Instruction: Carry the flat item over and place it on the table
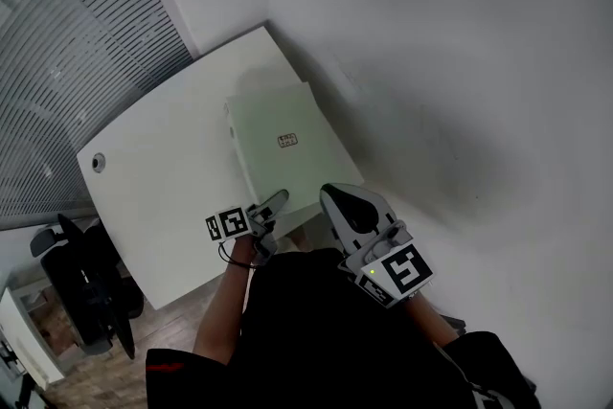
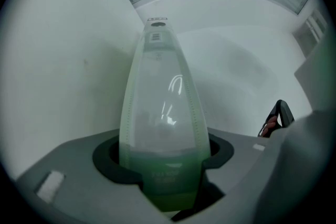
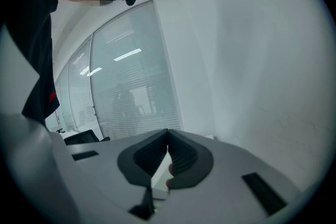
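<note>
Closest in, the right gripper (image 1: 335, 198) hung closed and empty. Left gripper (image 1: 276, 201) clamped the pale green, translucent flat plastic folder (image 1: 287, 144), which lay on the white counter (image 1: 163, 187).

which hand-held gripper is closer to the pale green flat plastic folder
Left. The left hand-held gripper grips the near edge of the pale green flat plastic folder; the right hand-held gripper is beside its near right corner, empty, jaws together.
</note>
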Available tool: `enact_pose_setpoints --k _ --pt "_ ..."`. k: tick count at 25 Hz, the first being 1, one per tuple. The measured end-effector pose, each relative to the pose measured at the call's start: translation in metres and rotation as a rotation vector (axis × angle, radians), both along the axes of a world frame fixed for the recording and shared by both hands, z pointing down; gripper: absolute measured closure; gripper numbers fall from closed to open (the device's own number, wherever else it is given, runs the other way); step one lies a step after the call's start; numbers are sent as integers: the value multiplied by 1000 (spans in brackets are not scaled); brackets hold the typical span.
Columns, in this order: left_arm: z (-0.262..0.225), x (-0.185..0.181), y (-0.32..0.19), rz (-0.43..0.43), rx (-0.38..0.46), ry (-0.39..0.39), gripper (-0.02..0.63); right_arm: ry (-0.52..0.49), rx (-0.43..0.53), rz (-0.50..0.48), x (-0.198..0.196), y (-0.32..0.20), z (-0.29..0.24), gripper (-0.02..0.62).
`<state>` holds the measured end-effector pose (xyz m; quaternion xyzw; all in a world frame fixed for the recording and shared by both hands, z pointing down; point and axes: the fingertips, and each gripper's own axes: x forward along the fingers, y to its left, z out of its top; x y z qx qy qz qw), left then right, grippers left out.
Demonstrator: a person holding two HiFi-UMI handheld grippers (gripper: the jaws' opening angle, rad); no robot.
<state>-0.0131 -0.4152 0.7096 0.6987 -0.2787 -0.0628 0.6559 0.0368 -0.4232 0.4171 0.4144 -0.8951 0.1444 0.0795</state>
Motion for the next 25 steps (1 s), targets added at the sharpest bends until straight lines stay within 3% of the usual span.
enact_pose_setpoints --k 12,25 --pt "9 0 -1 21 -70 -55 316 -2 -6 3 4 3 -3 594" --pt "25 -21 -2 9 -100 -278 244 -7 4 4 1 12 -6 595"
